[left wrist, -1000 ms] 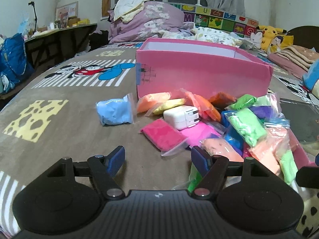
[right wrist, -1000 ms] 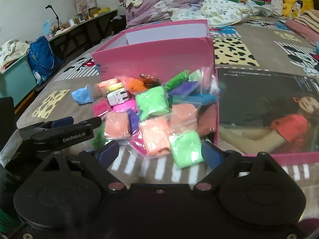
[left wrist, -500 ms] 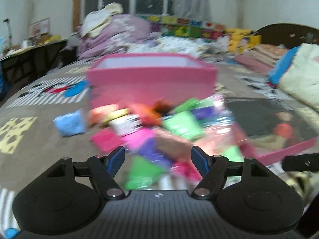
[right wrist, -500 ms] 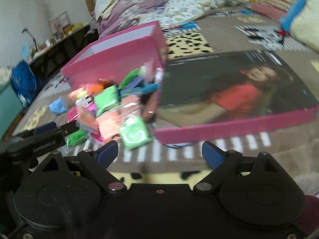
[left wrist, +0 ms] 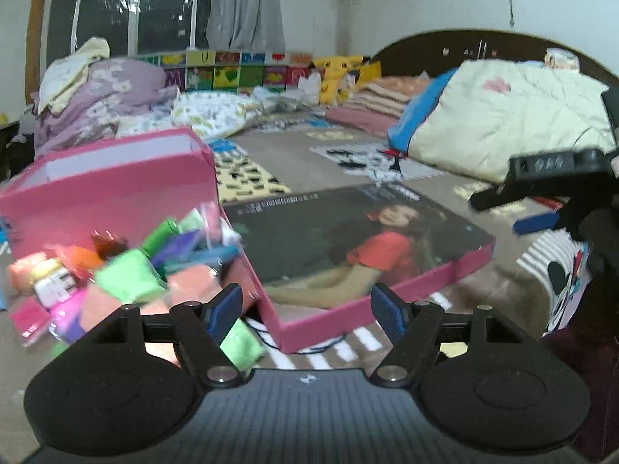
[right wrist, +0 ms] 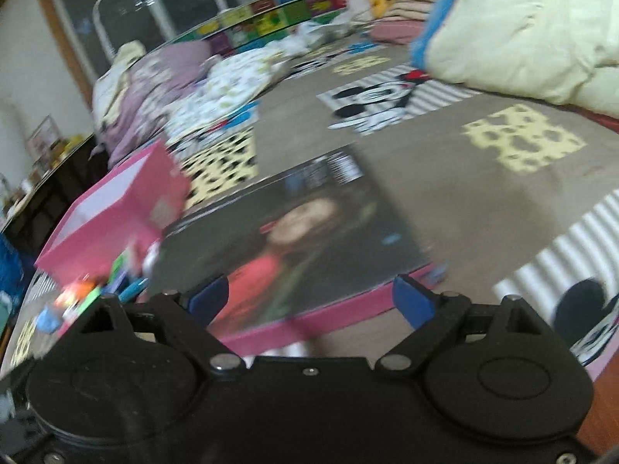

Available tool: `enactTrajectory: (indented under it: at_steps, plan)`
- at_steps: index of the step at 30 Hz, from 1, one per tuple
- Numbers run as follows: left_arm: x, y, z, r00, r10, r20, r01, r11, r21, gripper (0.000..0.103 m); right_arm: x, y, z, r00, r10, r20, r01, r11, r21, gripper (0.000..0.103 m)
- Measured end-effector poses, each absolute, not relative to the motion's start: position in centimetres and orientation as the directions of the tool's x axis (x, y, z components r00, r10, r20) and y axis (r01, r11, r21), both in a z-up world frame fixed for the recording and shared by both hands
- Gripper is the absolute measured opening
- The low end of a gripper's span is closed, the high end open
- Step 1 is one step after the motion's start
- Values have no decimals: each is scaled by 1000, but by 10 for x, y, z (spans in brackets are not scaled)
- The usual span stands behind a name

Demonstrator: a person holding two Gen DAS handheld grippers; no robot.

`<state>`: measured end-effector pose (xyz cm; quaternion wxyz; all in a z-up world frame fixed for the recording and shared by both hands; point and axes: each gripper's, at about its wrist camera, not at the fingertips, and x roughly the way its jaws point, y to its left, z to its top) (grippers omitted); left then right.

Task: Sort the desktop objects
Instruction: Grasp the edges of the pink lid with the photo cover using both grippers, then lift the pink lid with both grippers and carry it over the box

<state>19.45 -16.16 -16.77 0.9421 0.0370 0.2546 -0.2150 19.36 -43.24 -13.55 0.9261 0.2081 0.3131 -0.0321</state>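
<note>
A pink open box [left wrist: 116, 189] stands on the bed cover, also in the right wrist view [right wrist: 116, 212]. In front of it lies a pile of coloured clay bags [left wrist: 127, 270] with a white charger [left wrist: 54, 284] among them. To the right lies the flat pink box lid [left wrist: 359, 243] with a woman's picture, also in the right wrist view [right wrist: 294, 239]. My left gripper [left wrist: 305, 309] is open and empty, above the lid's near corner. My right gripper [right wrist: 309, 301] is open and empty, above the lid's near edge; it shows in the left wrist view [left wrist: 541, 208] at far right.
The brown patterned bed cover [right wrist: 483, 193] spreads all around. A cream and blue quilt [left wrist: 495, 116] lies at the right. Folded bedding and purple pillows [left wrist: 100, 92] are piled behind the box. A desk [right wrist: 46, 178] stands at far left.
Both grippers have swung right, from facing the clay pile and box to facing the picture lid. Both stay open and empty. The objects have not moved.
</note>
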Motion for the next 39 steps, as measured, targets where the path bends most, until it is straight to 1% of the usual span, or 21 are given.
enactTrajectory:
  at_steps: [2,7,11,12,14,16,18,22,24,29,39]
  plan:
    - [204,-164,-175,753,-390,-529,410,908,-85,73,202,-446,-140,795,78,-601,184,913,363,93]
    - [229,-160,-187,724,-380,-576,337,923,-185,73,229,-465,-158,763,125,-634,134,929,344,93]
    - [245,-166,-192,706,-398,-586,322,917,-236,73,249,-468,-172,750,114,-651,121,944,306,93]
    - [249,-169,-193,702,-404,-586,321,915,-245,74,253,-468,-175,748,104,-655,128,947,296,93]
    - [253,-174,-195,704,-399,-588,317,917,-243,80,260,-470,-183,739,108,-665,126,948,294,93]
    - [256,-176,-197,704,-400,-587,313,917,-249,84,263,-477,-190,739,161,-654,112,928,355,94]
    - [258,-177,-198,703,-404,-586,311,915,-257,84,265,-483,-195,740,205,-641,97,910,403,96]
    - [255,-179,-195,687,-424,-590,342,905,-252,84,259,-477,-192,723,273,-635,19,911,413,97]
    - [254,-178,-193,678,-436,-592,352,899,-259,84,254,-474,-190,716,266,-646,9,921,390,97]
    - [249,-172,-183,659,-490,-571,401,871,-284,84,231,-470,-177,721,246,-648,12,931,366,98]
    - [231,-148,-162,651,-583,-487,481,812,-329,84,183,-446,-126,771,169,-614,2,963,268,98]
